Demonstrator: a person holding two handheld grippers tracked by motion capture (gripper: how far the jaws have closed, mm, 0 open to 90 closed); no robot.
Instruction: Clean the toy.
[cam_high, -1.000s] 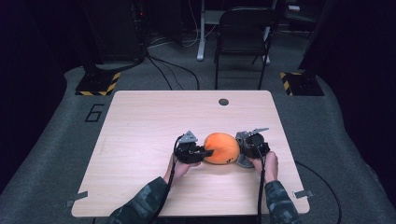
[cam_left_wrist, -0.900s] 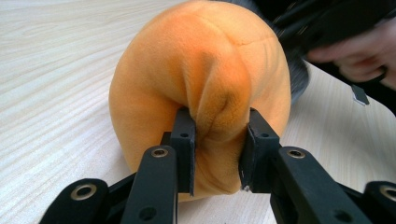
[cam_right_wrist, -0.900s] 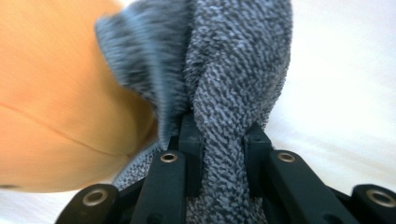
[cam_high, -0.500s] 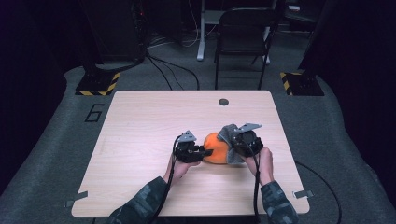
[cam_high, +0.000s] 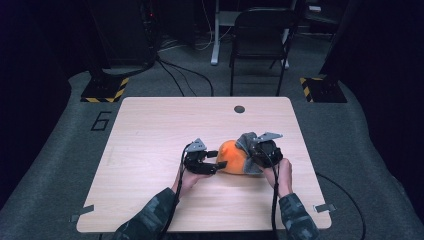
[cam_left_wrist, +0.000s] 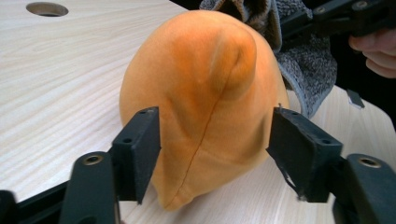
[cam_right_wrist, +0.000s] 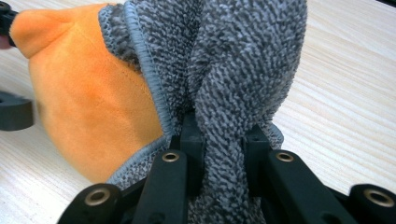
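Right gripper view: right gripper (cam_right_wrist: 223, 140) has both black jaws closed tight on a bunched fold of grey terry cloth (cam_right_wrist: 243, 60), w/ the fold rising straight up from btwn the pads and filling the upper centre. The cloth's stitched hem wraps over the right side of an orange plush toy (cam_right_wrist: 88, 107), which sits left of the jaws on the light wood table (cam_right_wrist: 345, 93). A black part, blurred, shows at the far left edge, just beside the toy.
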